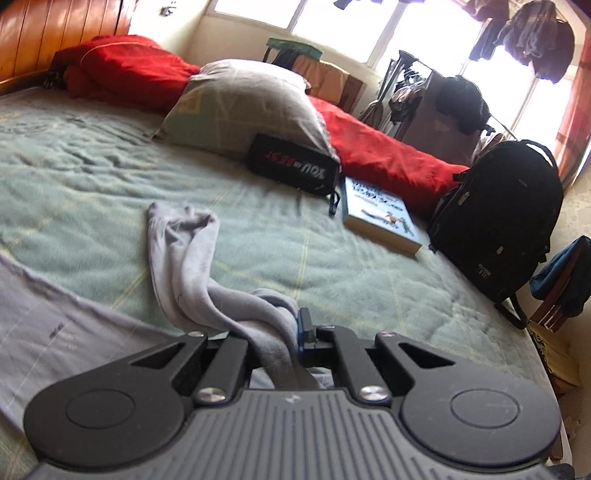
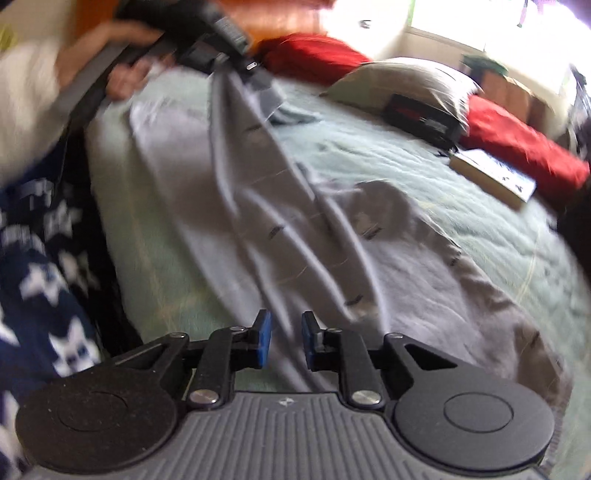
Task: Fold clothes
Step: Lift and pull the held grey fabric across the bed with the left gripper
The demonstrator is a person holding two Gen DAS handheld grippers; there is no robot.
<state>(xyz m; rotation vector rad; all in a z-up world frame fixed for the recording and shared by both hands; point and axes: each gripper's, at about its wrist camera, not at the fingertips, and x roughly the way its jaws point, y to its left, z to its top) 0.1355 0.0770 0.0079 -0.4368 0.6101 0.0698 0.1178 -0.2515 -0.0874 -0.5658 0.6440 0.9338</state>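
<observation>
A grey garment (image 2: 236, 206) lies spread and creased on the green bedspread (image 2: 424, 155). In the left wrist view my left gripper (image 1: 275, 332) is shut on a bunched part of the garment (image 1: 192, 258), which trails forward in a twisted strand over the bedspread (image 1: 92, 177). In the right wrist view my right gripper (image 2: 285, 338) is open, its blue pads (image 2: 263, 338) a small gap apart, just above the garment's near edge. The left gripper (image 2: 255, 74) shows at the far end of the garment, held by a hand, with cloth hanging from it.
A grey pillow (image 1: 243, 103), a black pouch (image 1: 295, 166), a book (image 1: 384, 218), red bedding (image 1: 384, 147) and a black backpack (image 1: 495, 218) line the bed's far side. A wooden headboard (image 1: 55, 29) is at the left. The person's star-patterned trousers (image 2: 40, 280) stand beside the bed.
</observation>
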